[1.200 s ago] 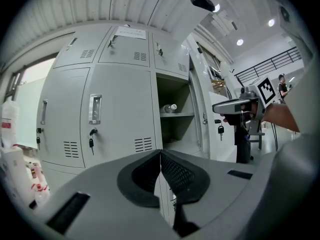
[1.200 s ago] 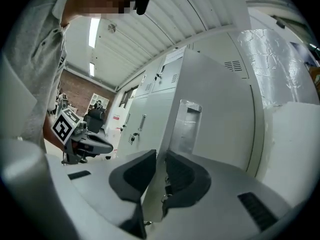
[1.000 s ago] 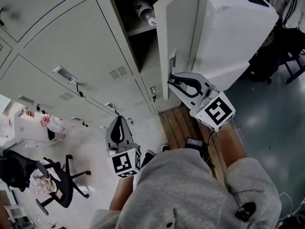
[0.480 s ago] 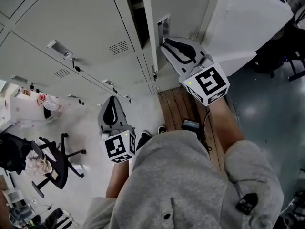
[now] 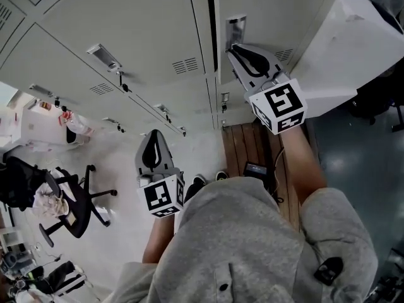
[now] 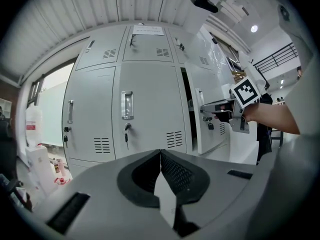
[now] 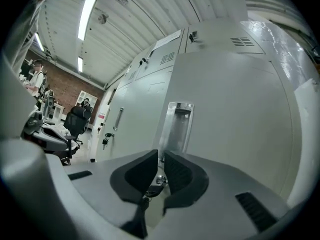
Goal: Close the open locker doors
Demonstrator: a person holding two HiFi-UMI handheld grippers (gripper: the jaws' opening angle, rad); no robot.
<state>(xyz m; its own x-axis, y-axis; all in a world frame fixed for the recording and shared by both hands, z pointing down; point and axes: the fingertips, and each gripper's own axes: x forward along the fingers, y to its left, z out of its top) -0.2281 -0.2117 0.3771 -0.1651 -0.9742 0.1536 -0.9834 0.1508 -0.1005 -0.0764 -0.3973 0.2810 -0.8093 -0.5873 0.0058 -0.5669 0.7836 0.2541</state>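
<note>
A black office chair (image 5: pixel 69 207) is standing far off on the left, on the pale floor. Next to it, the row of pale grey metal locker doors (image 5: pixel 126 30) is looking all shut, with small keys hanging in the locks.

The left gripper (image 5: pixel 154 139) is hanging low in front of those doors, touching nothing. Its two jaws are pressing together, and they are holding nothing.

To the right, a thin dark gap (image 5: pixel 214 17) is showing beside the last grey locker door (image 5: pixel 271 11). So this door is almost shut, but not all the way. In the left gripper view it is plainly standing a little ajar.

The right gripper (image 5: pixel 232 47) is pointing at this door, just under its shiny sunken handle (image 5: pixel 236 27), and it seems to be leaning on the door. Its jaws are nearly together, with only a thin slit between them, and they are pinching nothing.

I think the job is nearly done. One small push is left to close that gap.
</note>
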